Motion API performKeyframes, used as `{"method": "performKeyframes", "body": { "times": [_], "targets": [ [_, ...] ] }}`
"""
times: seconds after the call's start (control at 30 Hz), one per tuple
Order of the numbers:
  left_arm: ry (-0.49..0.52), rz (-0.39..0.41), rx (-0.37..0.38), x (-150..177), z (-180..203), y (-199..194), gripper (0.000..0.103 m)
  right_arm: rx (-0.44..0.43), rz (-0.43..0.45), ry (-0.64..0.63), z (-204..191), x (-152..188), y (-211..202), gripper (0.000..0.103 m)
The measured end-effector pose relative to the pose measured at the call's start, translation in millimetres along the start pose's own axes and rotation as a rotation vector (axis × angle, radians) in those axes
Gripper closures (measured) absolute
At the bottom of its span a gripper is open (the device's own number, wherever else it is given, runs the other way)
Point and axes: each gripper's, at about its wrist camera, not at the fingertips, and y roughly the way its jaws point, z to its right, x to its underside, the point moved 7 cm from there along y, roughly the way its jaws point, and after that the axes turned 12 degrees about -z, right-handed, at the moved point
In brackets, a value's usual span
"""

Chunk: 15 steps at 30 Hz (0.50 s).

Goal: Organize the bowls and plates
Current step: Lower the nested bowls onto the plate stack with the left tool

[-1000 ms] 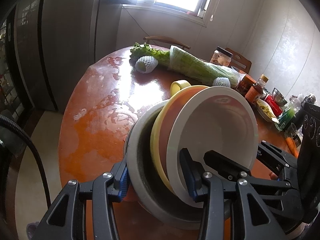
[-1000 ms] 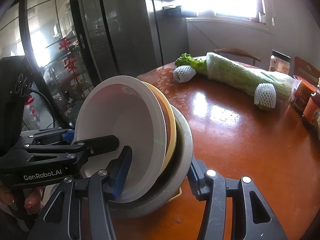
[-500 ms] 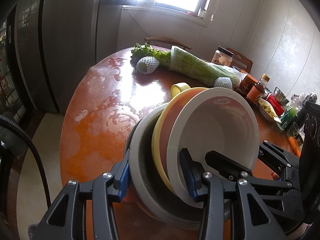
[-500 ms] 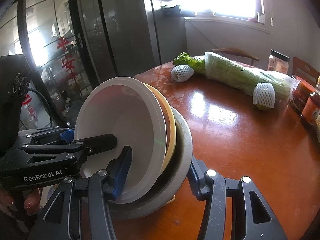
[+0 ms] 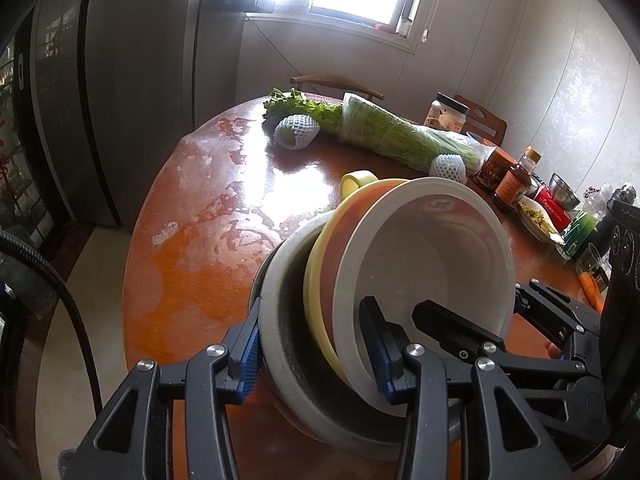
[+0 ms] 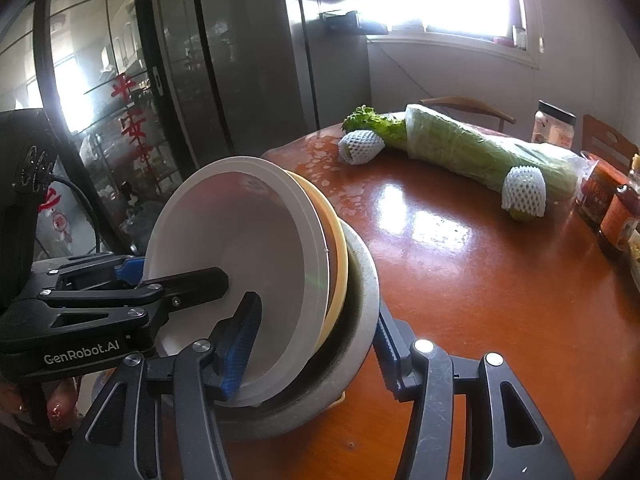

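Note:
A nested stack stands tilted on its edge over the near end of the round wooden table [image 5: 192, 280]. It is made of a grey outer bowl [image 5: 276, 292], a yellow bowl [image 5: 316, 272] and a white bowl [image 5: 432, 256] innermost. My left gripper [image 5: 310, 352] is shut on the stack's rim, one pad outside the grey bowl and one inside the white bowl. From the other side my right gripper [image 6: 314, 340] is shut on the same stack [image 6: 256, 248]. Each view shows the other gripper's fingers [image 6: 188, 280] reaching into the white bowl. The stack's underside is hidden.
Bagged greens [image 5: 400, 136] and two foam-netted fruits [image 5: 296, 132] lie at the table's far side. Jars, sauce bottles [image 5: 516, 180], a dish of food and a carrot [image 5: 592, 288] crowd the right edge. Chairs stand behind; dark cabinets [image 6: 180, 80] line the left.

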Motion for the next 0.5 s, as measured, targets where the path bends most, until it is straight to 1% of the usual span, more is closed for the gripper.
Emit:
{"method": "performKeyframes", "body": {
  "times": [0.23,0.4,0.5],
  "targets": [
    [0.0,0.007,0.001,-0.4,-0.1,-1.8,0.056,0.002,0.0,0.005,2.2,-0.3,-0.6,0.043],
    [-0.001,0.017,-0.01,-2.0,0.4,-6.5,0.055,0.001,0.028,-0.008,1.4,-3.4,-7.3,0.041],
    [0.0,0.022,-0.015,-1.8,0.7,-8.7,0.055,0.002,0.027,-0.009,0.9,-3.0,-7.9,0.041]
  ]
}}
